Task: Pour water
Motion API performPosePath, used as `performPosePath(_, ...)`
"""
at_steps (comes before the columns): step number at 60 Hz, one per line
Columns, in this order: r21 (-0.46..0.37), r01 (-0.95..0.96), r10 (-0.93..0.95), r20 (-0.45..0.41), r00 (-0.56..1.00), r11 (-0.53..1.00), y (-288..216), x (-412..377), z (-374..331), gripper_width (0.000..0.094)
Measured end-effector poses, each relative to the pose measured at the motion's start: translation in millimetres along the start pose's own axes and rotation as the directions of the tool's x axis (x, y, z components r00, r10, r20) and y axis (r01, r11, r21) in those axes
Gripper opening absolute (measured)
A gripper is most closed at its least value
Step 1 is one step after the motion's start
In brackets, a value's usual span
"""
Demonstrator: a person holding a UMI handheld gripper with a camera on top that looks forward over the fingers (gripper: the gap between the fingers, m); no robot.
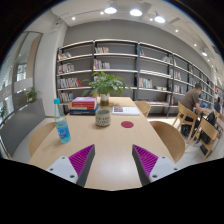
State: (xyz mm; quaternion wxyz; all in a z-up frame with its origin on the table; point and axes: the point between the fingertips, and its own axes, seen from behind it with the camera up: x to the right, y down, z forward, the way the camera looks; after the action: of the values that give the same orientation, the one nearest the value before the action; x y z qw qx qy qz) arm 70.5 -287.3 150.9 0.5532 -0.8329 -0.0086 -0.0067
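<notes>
1. The water bottle [62, 124] is found left of centre in the frame, standing upright on the wooden table [105, 150] near its left edge. It's clear plastic with a blue cap and a blue label band, and its long axis runs straight up and down.

2. From the gripper [112, 158] the bottle lies ahead and off to the left, well apart from the fingers and beyond their tips. That's the relation the whole next move hangs on: nothing is lined up yet, so a swing left and a reach forward would probably be needed before the bottle's body could be taken from the side.

3. The gripper is spread wide and nothing is held. The left pad [81, 158] and the right pad [146, 159] are seen at the bottom of the frame with bare tabletop between them.

4. Near the middle of the frame, further back on the table, a potted plant [105, 89] is set in a pale patterned pot [103, 117]. Just left of it a stack of books [84, 103] with red covers is laid flat. A small pink round thing [127, 124] is spotted to the right of the pot; what it is can't be told.

5. No obvious cup or glass for the water can be made out, so pouring looks not yet started.

6. Chairs [169, 140] are tucked around the table, long bookshelves [120, 65] fill the back wall, and a person [188, 101] is seated at the right of the frame.
</notes>
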Motion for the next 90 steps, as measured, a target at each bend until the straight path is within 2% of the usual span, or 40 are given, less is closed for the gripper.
performPosePath(8,-0.016,0.023,-0.022,0.047,0.999,1.000,11,-27,0,0.0761)
performPosePath(14,-0.023,0.041,-0.038,0.112,0.993,0.999,25,-94,19,0.0763)
performPosePath(26,-0.018,0.012,-0.008,0.217,0.976,1.000,9,-183,54,0.0772)
performPosePath(40,0.014,0.039,-0.041,0.234,0.971,0.999,-17,-252,140,0.0772)
performPosePath(59,0.064,0.039,-0.052,0.208,0.977,0.997,-37,-281,226,0.0764)
performPosePath(62,0.095,0.037,-0.056,0.201,0.978,0.995,-39,-284,232,0.0726)
performPosePath(67,0.158,0.034,-0.064,0.185,0.981,0.987,-44,-283,240,0.0562)
performPosePath(80,0.215,0.004,-0.045,0.187,0.981,0.977,-50,-283,239,0.0392)
performPosePath(90,0.215,0.035,-0.083,0.219,0.972,0.976,-49,-288,247,0.0368)
